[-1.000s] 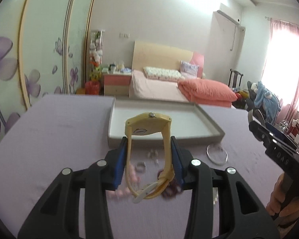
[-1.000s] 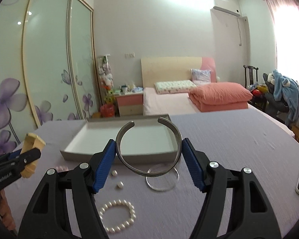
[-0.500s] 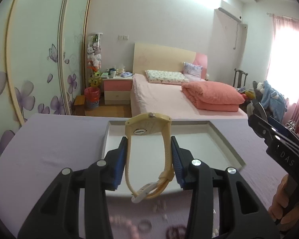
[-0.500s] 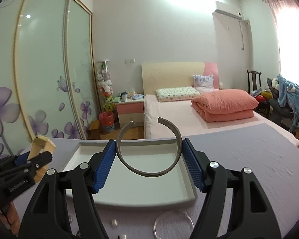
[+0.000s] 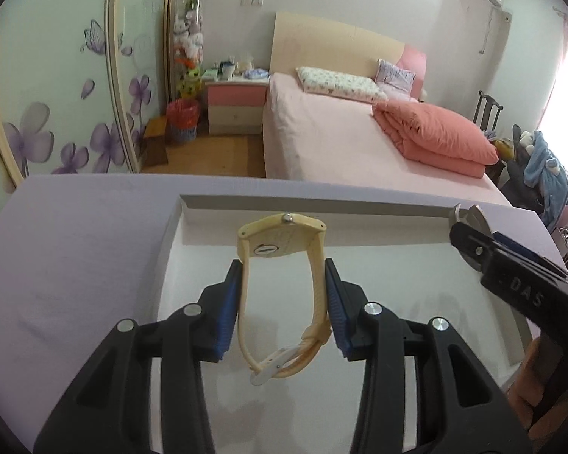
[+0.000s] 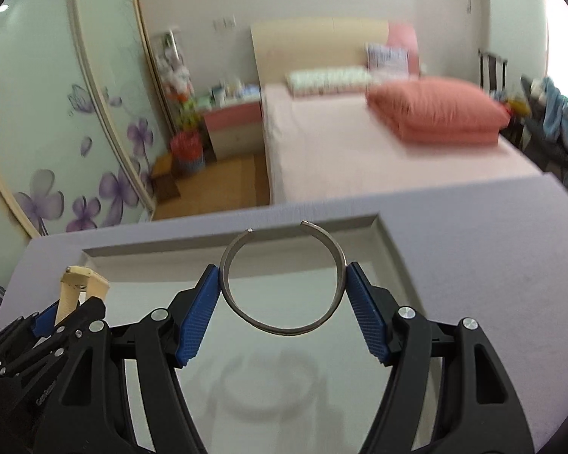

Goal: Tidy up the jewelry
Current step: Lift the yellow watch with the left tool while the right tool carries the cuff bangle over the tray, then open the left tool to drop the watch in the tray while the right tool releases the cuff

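Observation:
My left gripper (image 5: 283,287) is shut on a cream-yellow wristwatch (image 5: 280,242), its strap pinched between the blue pads and its face pointing away from me. It hangs over the left part of a shallow white tray (image 5: 284,204) on the lilac table. My right gripper (image 6: 283,287) is shut on an open silver cuff bangle (image 6: 284,327), held above the same white tray (image 6: 386,242) with its shadow on the tray floor. In the right wrist view the left gripper with the watch (image 6: 81,283) shows at lower left. The right gripper's tip (image 5: 469,227) enters the left wrist view.
The lilac tablecloth (image 5: 75,246) surrounds the tray, with the table's far edge just beyond it. Behind are a pink bed (image 5: 340,132), a bedside cabinet (image 5: 234,102) and a flowered wardrobe (image 5: 56,94). A hand (image 5: 530,397) holds the right gripper at lower right.
Both grippers moved forward over the tray and tipped downward, still gripping the watch and the bangle. The loose rings, pearl bracelet and other pieces on the table dropped out of view below.

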